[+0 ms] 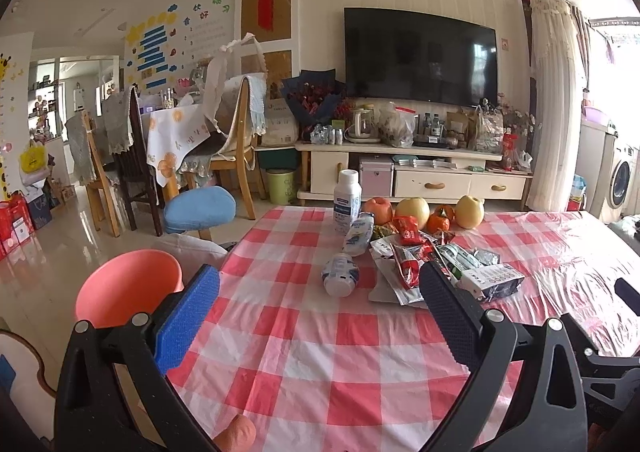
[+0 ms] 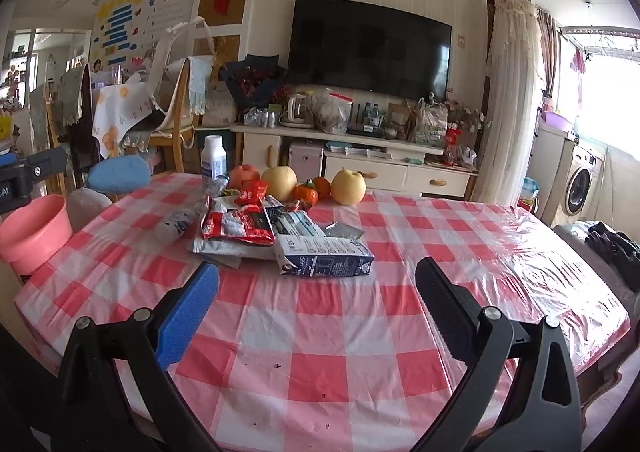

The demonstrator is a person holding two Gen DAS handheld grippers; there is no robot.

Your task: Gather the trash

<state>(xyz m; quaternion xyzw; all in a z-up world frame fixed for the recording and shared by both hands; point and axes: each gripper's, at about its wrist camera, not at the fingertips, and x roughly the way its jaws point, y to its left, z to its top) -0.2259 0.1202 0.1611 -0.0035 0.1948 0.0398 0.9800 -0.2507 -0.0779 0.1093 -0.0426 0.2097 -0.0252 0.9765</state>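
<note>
Daylight floods in from the window [image 2: 600, 63] at the right of both views and blows it out to white, leaving the room bright but slightly hazy. Soft glare lies on the plastic-covered checked tablecloth [image 2: 500, 236] and on the glossy floor tiles [image 1: 52, 252], and the dark television [image 1: 420, 55] shows faint reflections. Fisheye distortion bends the walls and worktop edges, with black vignetting in the corners.

table [image 2: 360, 332] – checked cloth | bottles [image 1: 347, 197], wrappers [image 2: 236, 228], carton [image 2: 324, 256], fruit [image 2: 350, 181]
</note>
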